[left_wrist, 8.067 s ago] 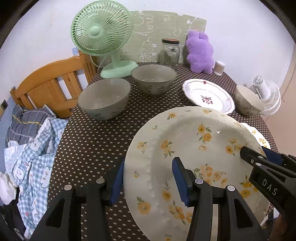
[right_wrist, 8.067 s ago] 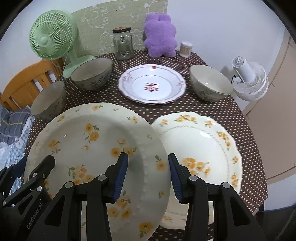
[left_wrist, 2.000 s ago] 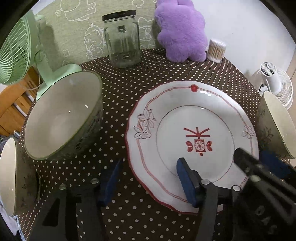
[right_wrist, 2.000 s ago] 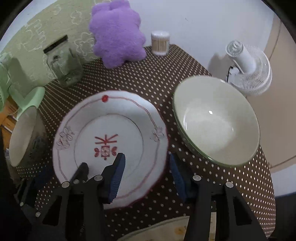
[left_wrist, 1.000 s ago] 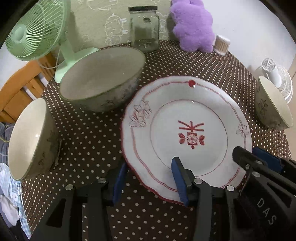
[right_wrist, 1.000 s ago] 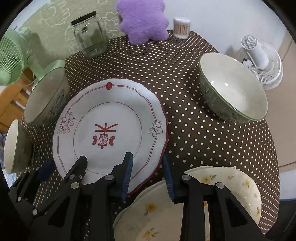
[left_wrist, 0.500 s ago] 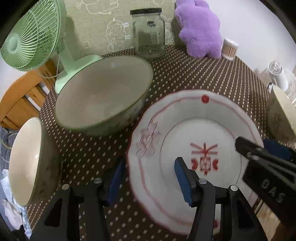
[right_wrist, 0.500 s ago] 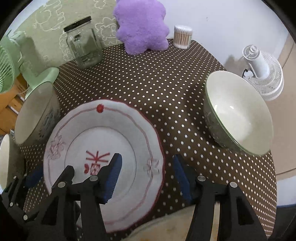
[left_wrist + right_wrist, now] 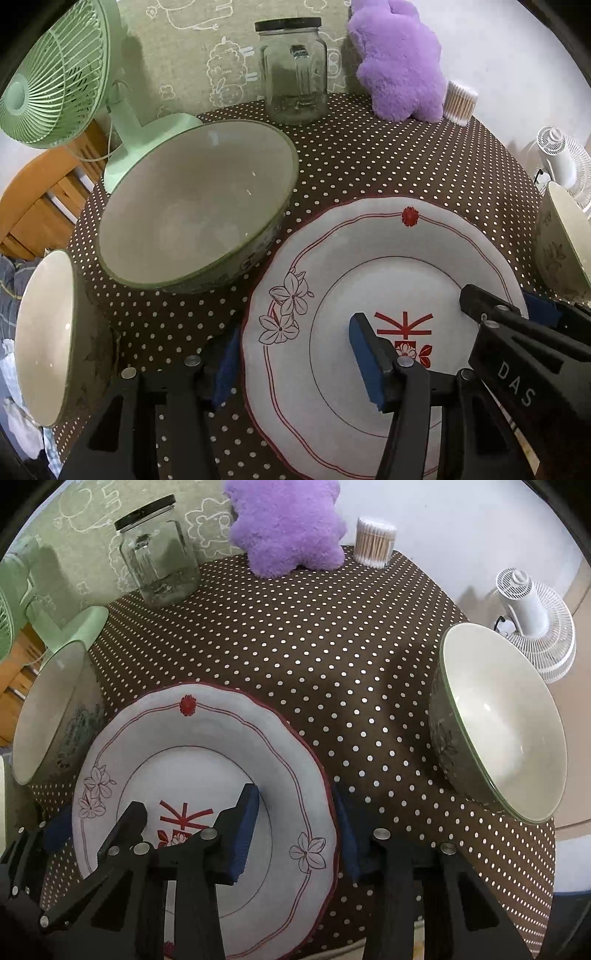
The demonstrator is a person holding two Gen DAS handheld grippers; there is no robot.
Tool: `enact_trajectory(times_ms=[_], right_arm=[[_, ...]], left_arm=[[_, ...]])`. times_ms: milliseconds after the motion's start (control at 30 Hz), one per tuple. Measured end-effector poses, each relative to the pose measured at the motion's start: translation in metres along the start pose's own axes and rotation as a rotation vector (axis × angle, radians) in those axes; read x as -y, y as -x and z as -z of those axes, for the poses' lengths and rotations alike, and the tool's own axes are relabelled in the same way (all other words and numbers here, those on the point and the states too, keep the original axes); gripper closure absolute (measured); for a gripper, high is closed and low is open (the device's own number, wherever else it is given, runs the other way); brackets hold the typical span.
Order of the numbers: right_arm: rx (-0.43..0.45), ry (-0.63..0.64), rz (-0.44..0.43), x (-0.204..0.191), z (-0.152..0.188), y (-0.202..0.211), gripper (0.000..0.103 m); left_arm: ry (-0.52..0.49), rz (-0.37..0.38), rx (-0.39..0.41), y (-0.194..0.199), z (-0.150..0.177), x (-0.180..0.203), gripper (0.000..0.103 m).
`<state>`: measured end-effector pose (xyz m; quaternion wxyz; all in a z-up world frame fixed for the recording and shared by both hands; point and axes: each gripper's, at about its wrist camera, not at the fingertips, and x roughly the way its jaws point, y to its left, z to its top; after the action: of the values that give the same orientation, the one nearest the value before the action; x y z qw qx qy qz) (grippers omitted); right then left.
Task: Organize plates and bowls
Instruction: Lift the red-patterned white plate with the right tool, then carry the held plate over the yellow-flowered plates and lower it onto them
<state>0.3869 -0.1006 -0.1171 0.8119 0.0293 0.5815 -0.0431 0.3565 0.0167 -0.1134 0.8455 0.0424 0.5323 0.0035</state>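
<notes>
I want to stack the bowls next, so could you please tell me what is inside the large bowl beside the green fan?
The large bowl shows only a bare, pale inside; nothing lies in it.

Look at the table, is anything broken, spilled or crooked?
Nothing looks broken or spilled. The red-patterned plate sits whole between both grippers, and each bowl is upright and empty. The only oddity: a purple plush toy sitting among the dishes.

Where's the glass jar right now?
The glass jar stands at the table's far edge against the green wall panel, between the green fan on its left and the purple plush on its right, in both wrist views.
</notes>
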Motion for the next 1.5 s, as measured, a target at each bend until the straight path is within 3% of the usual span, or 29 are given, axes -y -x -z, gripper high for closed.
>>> enact_trajectory(times_ms=[500,733,1267,1300,1500], right_arm=[[0.068,-0.014,0.015,-0.002,0.013,0.059,0.059],[0.082,-0.039,0.034,0.001,0.029,0.089,0.059],[0.124,-0.158,0.126,0.027,0.113,0.163,0.059],[0.122,-0.165,0.126,0.029,0.118,0.165,0.059],[0.106,-0.171,0.135,0.046,0.143,0.172,0.058]], left_arm=[[0.000,0.028,0.058,0.046,0.003,-0.011,0.047],[-0.007,0.089,0.068,0.073,0.015,-0.012,0.047],[-0.146,0.190,0.118,0.137,0.073,0.004,0.047],[-0.160,0.211,0.090,0.140,0.077,0.006,0.047],[-0.182,0.200,0.086,0.149,0.099,0.023,0.047]])
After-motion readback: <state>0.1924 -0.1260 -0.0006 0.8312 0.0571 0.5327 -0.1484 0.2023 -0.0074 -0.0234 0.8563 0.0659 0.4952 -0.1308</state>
